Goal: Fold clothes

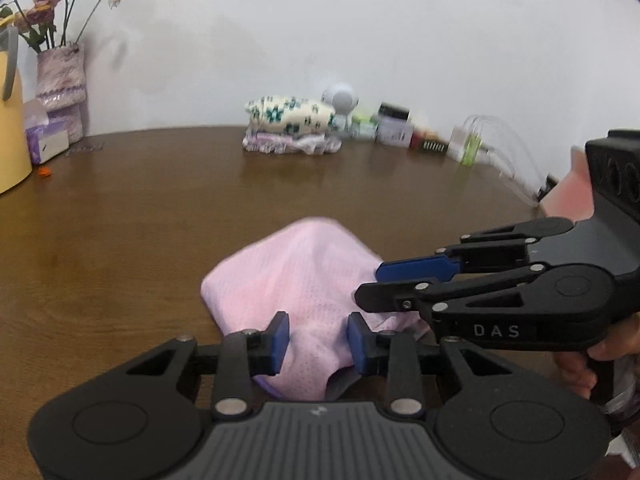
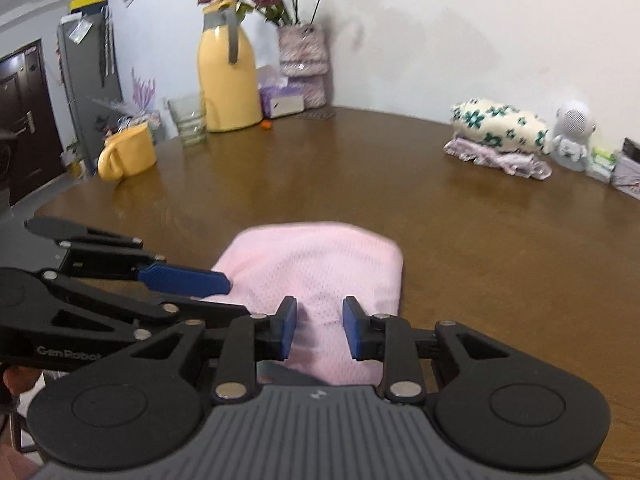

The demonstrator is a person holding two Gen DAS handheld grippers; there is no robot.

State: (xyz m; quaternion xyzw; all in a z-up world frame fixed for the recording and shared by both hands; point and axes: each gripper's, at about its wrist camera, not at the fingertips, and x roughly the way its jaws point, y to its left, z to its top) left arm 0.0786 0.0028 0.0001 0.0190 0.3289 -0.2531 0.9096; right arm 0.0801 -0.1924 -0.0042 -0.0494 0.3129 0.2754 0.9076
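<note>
A pink mesh garment (image 1: 296, 272) lies folded into a small bundle on the brown table (image 1: 160, 200), near its front edge. My left gripper (image 1: 319, 338) straddles the garment's near edge; cloth fills the gap between its blue pads, which stand apart. The right gripper (image 1: 368, 282) reaches in from the right over the same bundle, held by a person's hand (image 1: 580, 364). In the right wrist view the garment (image 2: 320, 264) lies under the right gripper (image 2: 320, 328), whose pads stand apart with cloth showing between them. The left gripper (image 2: 236, 298) comes in from the left over the garment's left edge.
A stack of folded clothes (image 2: 500, 128) with a floral piece on top sits at the table's (image 2: 480, 240) back. Beside it are a white toy speaker (image 2: 572, 132) and small boxes (image 1: 396, 124). A yellow jug (image 2: 228, 80), flower vase (image 1: 60, 76), glass (image 2: 190, 120) and yellow mug (image 2: 128, 156) stand far left.
</note>
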